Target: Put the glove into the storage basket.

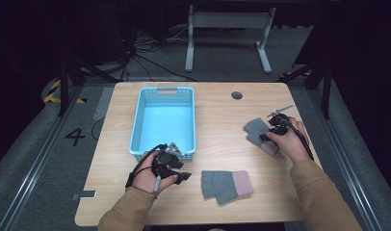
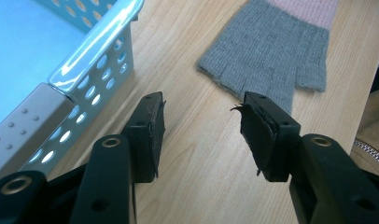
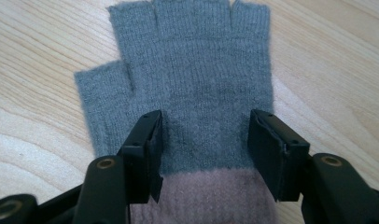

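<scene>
With the right gripper (image 3: 204, 154) open astride the far glove (image 3: 192, 88) flat on the table (image 1: 217, 139), apparently not yet gripping, and the left gripper (image 2: 201, 135) open and empty, closing too high may pinch only loose knit and slip.

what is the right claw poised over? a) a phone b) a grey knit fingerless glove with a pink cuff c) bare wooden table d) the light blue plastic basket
b: in the right gripper view the right claw stands open over the grey knit fingerless glove with a pink cuff, one jaw near each side edge of it, just above the cuff.
</scene>
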`<state>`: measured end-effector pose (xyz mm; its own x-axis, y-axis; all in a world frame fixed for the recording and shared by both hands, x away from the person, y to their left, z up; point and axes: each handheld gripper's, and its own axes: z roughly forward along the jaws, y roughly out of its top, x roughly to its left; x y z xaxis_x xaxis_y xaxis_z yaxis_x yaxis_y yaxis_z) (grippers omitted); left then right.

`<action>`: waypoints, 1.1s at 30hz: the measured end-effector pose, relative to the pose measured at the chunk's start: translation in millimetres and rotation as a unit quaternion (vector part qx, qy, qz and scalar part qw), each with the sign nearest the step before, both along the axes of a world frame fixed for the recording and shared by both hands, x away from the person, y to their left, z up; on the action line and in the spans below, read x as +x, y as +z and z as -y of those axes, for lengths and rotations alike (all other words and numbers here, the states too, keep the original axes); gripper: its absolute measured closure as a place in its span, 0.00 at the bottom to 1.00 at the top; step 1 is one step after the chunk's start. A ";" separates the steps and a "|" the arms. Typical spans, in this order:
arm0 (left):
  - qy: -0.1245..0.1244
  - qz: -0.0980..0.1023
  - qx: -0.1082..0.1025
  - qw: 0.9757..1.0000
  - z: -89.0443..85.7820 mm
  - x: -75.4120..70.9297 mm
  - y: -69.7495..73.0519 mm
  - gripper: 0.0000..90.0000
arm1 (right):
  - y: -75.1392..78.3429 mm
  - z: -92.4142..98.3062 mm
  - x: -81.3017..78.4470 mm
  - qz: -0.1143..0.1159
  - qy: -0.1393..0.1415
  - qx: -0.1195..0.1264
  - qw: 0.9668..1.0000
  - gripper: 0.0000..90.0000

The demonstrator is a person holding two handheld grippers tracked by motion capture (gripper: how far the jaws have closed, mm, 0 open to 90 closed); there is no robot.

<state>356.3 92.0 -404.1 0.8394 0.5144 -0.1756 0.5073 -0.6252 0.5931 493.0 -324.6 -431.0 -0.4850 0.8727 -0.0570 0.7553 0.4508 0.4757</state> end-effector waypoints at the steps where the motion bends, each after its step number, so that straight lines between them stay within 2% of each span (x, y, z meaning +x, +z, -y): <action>1: 0.000 0.000 0.001 1.000 0.2 0.0 -0.2 0.56 | -0.3 0.1 0.2 -0.003 -0.003 0.002 1.000 0.52; 4: -0.001 -0.001 0.001 1.000 1.1 -0.5 -0.8 0.56 | -0.1 1.3 1.6 -0.012 0.000 0.010 1.000 0.59; 7: 0.000 -0.001 0.000 1.000 1.6 -1.0 -0.8 0.56 | 1.4 -0.7 1.9 -0.019 0.008 0.006 1.000 0.70; 9: 0.000 -0.001 0.001 1.000 1.4 -0.9 -0.9 0.56 | 2.6 -3.2 1.4 -0.024 0.013 0.002 1.000 0.83; 11: 0.000 -0.001 0.001 1.000 1.0 -0.5 -1.2 0.56 | 3.3 -4.8 1.1 -0.027 0.014 -0.005 1.000 0.86; 16: 0.001 0.000 0.000 1.000 -0.7 0.3 -0.7 0.56 | 7.2 -5.1 0.0 -0.022 0.016 -0.007 1.000 0.87; 22: 0.004 -0.001 -0.001 1.000 -1.7 0.2 -0.2 0.56 | 26.5 -5.3 -11.2 0.003 0.033 0.005 0.999 0.87; 26: 0.003 0.000 0.000 1.000 -0.4 -1.0 0.4 0.56 | 41.2 -10.9 -23.3 0.019 0.059 0.012 0.998 0.87; 33: 0.001 0.003 0.001 1.000 0.1 -1.7 1.2 0.56 | 60.3 -24.6 -44.7 0.039 0.107 0.021 0.993 0.86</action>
<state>354.6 91.9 -403.0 0.8391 0.5168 -0.1697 0.5050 -0.6245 0.5957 448.3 -300.0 -370.7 -0.6550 0.7526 -0.0681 0.6039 0.5755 0.5515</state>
